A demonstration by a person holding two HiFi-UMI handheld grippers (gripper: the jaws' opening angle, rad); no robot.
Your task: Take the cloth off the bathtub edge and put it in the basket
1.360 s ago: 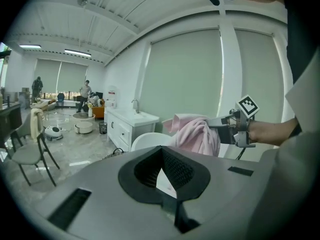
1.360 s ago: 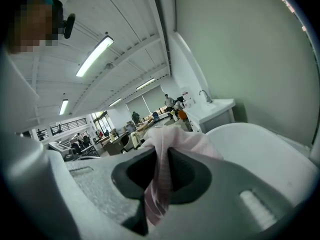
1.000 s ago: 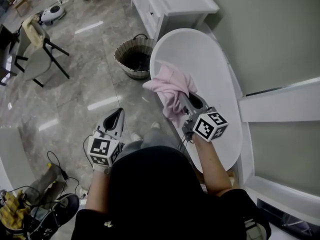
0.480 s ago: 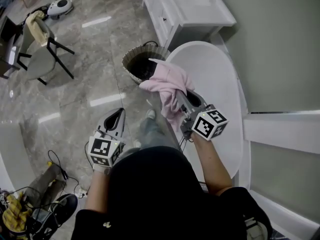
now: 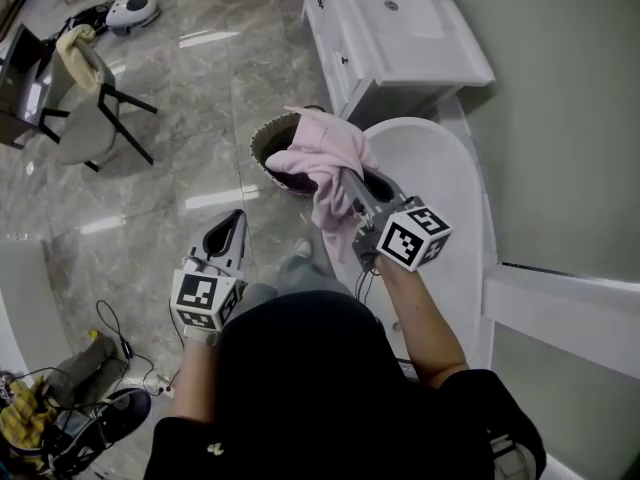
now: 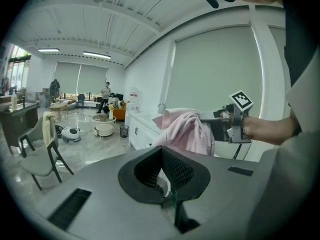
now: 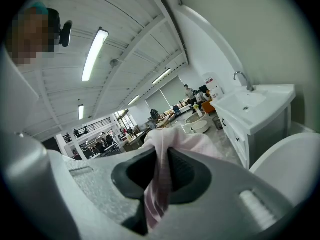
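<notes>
My right gripper [image 5: 347, 180] is shut on the pink cloth [image 5: 322, 160], which hangs bunched from its jaws. The cloth is in the air above the dark woven basket [image 5: 262, 148] on the floor and hides most of the basket's opening. In the right gripper view a fold of the cloth [image 7: 159, 186] is pinched between the dark pads. The white bathtub [image 5: 440, 193] lies just right of the basket. My left gripper [image 5: 230, 226] hovers over the floor, left of and below the basket, shut and holding nothing. The left gripper view shows the cloth [image 6: 184, 130] held out ahead.
A white vanity cabinet [image 5: 395, 28] with a sink stands behind the basket and tub. A chair [image 5: 90, 108] with a cloth over its back and a robot vacuum [image 5: 135, 8] are at the far left. Cables and bags [image 5: 60, 408] lie at the lower left.
The right gripper has carried the cloth away from the tub's edge, forward and left, so that it now hangs over the basket. The left gripper moved forward alongside, still shut.
</notes>
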